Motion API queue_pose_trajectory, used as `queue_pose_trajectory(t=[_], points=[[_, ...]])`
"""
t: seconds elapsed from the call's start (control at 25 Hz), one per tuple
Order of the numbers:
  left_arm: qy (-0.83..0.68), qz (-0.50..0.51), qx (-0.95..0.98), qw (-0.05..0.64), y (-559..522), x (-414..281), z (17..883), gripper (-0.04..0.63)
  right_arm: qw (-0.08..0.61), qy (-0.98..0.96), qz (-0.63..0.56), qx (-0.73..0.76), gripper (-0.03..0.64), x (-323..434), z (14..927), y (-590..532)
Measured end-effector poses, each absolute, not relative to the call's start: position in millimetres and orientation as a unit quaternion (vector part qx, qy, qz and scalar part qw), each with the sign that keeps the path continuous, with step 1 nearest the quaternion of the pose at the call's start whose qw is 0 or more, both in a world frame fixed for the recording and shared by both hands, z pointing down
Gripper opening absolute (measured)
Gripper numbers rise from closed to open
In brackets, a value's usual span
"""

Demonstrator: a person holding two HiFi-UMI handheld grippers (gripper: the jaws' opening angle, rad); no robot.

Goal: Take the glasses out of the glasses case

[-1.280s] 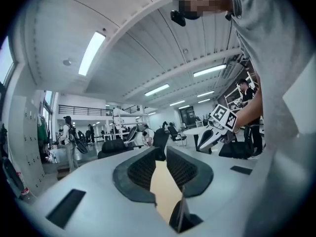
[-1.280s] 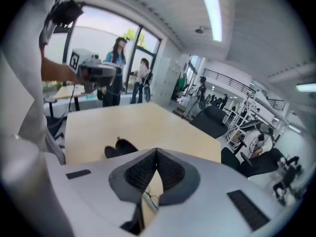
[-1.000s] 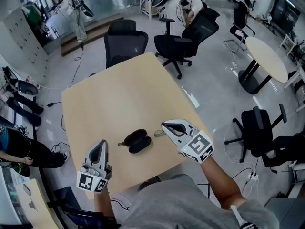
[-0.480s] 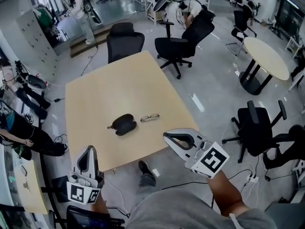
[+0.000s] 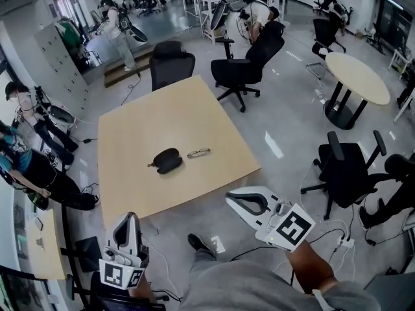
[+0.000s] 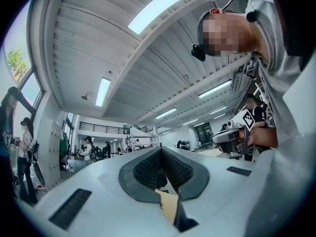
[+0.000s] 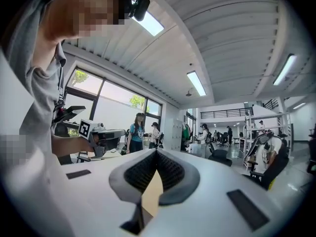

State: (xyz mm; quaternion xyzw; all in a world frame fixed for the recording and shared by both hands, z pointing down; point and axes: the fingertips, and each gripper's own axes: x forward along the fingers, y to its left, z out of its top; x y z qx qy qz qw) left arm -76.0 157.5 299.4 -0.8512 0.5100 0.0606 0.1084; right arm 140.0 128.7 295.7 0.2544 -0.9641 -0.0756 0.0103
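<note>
A black glasses case (image 5: 165, 160) lies open on the light wooden table (image 5: 136, 135). Just to its right, apart from it, a pair of glasses (image 5: 198, 152) rests on the tabletop. Both grippers hang off the table's near edge, over the floor and well short of the case. My left gripper (image 5: 129, 216) (image 6: 160, 150) is shut with nothing in it. My right gripper (image 5: 229, 198) (image 7: 157, 152) also has its jaws together and holds nothing. Both gripper views look out level across the room, and neither shows the case or the glasses.
Black office chairs (image 5: 172, 62) (image 5: 249, 67) stand beyond the table's far edge, and another chair (image 5: 347, 167) is at the right. A round table (image 5: 355, 76) stands far right. People (image 5: 29, 154) are at the left. A shoe (image 5: 199, 244) shows on the floor.
Both grippers have drawn back from over the table to beyond its near edge, and the head view has backed away with them. The case and glasses stay where they lay.
</note>
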Motion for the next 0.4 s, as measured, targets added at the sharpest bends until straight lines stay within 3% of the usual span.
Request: queue_pose_trajectory(t=[0.4], points=[[0.538,0.050,-0.835,0.104,229,-74,286,0.005,0.040,-0.966,-0.041,0.251,0.006,162,302,180]])
